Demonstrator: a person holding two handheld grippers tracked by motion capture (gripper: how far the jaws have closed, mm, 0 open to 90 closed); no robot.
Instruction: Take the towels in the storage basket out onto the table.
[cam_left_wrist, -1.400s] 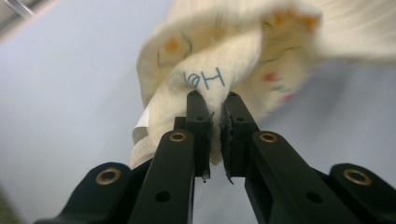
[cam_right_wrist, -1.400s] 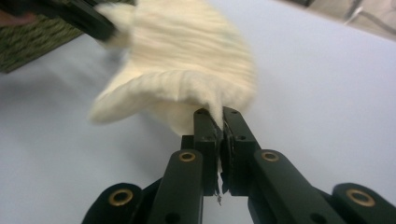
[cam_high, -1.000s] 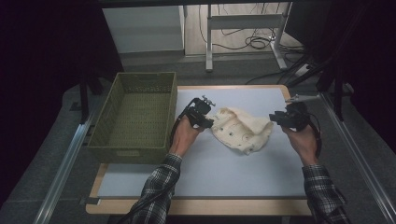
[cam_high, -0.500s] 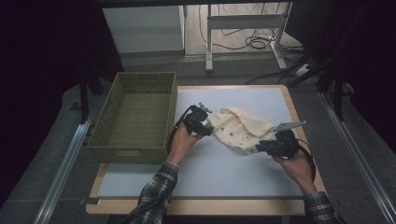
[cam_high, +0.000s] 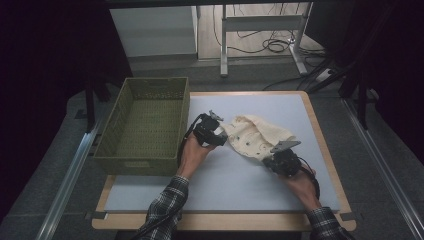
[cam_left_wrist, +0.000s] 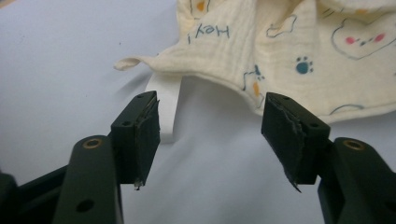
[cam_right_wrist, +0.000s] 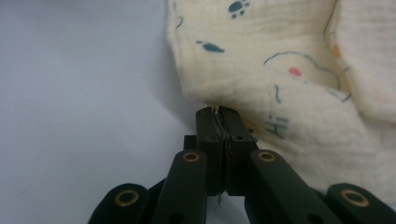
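A cream cloth (cam_high: 255, 135) with small animal prints lies crumpled in the middle of the pale blue mat (cam_high: 235, 185). My left gripper (cam_high: 222, 136) sits at the cloth's left edge. Its jaws have just been opening and stand open (cam_left_wrist: 210, 135), with bare mat and a white tag (cam_left_wrist: 166, 100) between them; the cloth (cam_left_wrist: 280, 51) lies just ahead. My right gripper (cam_high: 268, 159) is at the cloth's near right edge. Its jaws have just closed (cam_right_wrist: 217, 114) and pinch the hem of the cloth (cam_right_wrist: 280, 70).
An empty green woven basket (cam_high: 142, 162) stands at the table's left, close to my left hand. The wooden table edge (cam_high: 325, 145) runs along the right. A metal stand and cables lie on the floor beyond the table.
My right hand has come down and toward the near side to the cloth's near edge, and its jaws have closed there. The left hand has stayed put.
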